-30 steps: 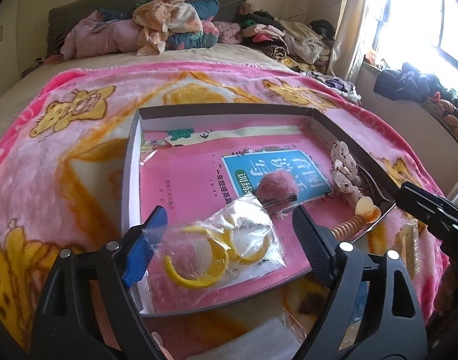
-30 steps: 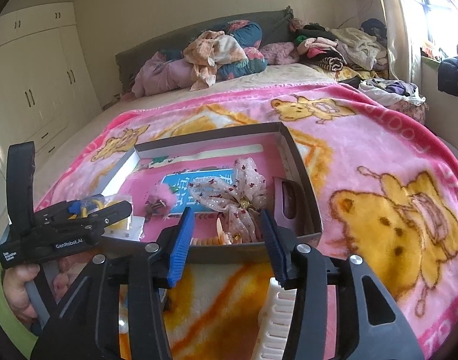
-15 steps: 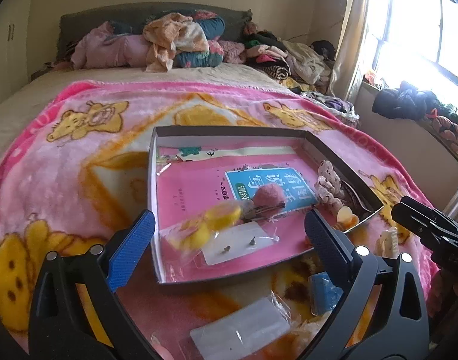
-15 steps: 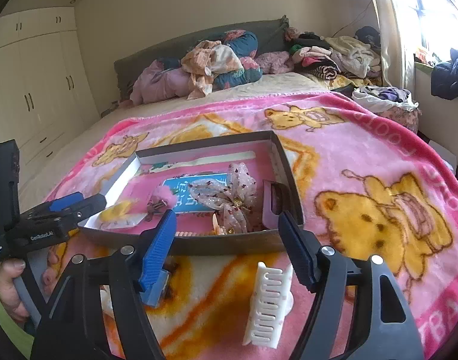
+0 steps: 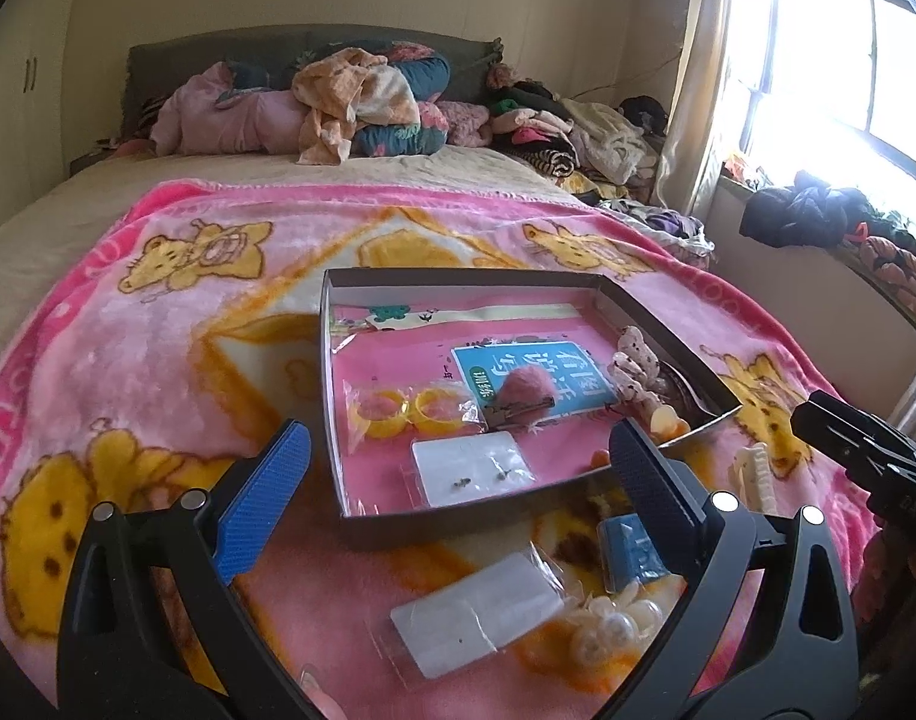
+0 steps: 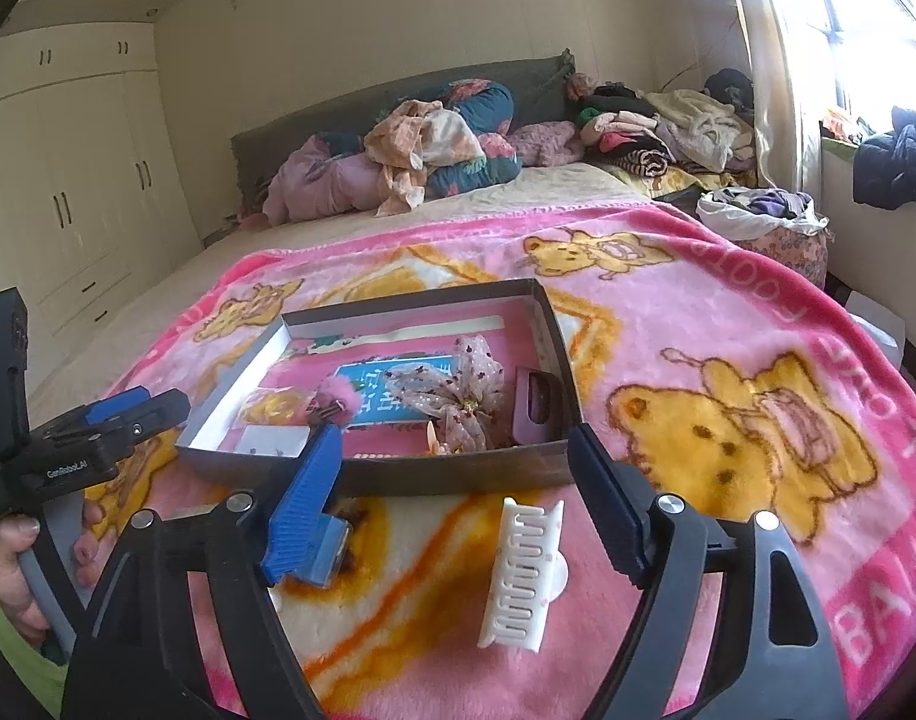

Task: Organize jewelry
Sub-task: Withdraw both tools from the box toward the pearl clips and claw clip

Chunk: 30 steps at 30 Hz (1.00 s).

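A shallow grey tray [image 5: 458, 517] [image 6: 458, 471] with a pink lining sits on the pink blanket. In it lie a bag of yellow rings [image 5: 407, 408], an earring card [image 5: 472, 468], a pink pompom clip [image 5: 520, 391] and a sheer bow [image 6: 458, 384]. My left gripper [image 5: 455, 480] is open and empty, held above the tray's near edge. My right gripper [image 6: 458, 480] is open and empty above a white claw clip [image 6: 520, 570]. A second earring bag [image 5: 475, 612], pearl beads [image 5: 607, 627] and a blue clip [image 5: 634, 549] [image 6: 320, 546] lie on the blanket in front of the tray.
The pink bear blanket [image 6: 727, 420] covers the bed. Piled clothes and pillows [image 5: 350, 102] lie at the headboard. A window [image 5: 847, 60] is on the right and wardrobes [image 6: 68, 180] on the left.
My left gripper let go of the bag of yellow rings, which now lies in the tray, and drew back and up. My right gripper opened wider and also drew back.
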Each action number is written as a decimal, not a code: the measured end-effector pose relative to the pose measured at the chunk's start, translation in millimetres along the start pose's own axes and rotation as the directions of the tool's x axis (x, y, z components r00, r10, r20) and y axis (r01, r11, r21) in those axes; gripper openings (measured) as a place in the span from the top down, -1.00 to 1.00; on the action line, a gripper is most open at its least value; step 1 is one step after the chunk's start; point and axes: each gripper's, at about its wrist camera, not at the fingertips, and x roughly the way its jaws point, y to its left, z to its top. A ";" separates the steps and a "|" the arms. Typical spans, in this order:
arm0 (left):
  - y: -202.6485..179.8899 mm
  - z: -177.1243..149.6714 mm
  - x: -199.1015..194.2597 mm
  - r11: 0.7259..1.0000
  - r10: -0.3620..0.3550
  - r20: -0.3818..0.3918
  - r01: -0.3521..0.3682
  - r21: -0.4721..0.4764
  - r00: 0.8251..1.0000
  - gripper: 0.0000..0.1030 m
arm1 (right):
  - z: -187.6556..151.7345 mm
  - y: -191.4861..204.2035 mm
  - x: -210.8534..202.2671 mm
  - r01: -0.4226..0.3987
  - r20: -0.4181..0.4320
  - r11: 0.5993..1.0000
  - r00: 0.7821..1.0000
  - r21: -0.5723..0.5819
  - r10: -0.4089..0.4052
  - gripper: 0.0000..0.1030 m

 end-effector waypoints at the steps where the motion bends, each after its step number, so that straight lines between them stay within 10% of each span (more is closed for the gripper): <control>1: -0.3 -1.2 -2.1 1.000 -0.002 0.002 0.002 0.001 1.000 -0.77 | -0.9 0.7 -1.7 0.001 0.001 1.000 1.000 -0.002 -0.001 -0.50; 30: -27.6 -43.7 -35.5 0.997 -0.042 -0.007 0.042 0.065 0.999 -0.77 | -20.0 -5.0 -30.0 0.038 0.006 0.999 0.999 -0.006 -0.038 -0.74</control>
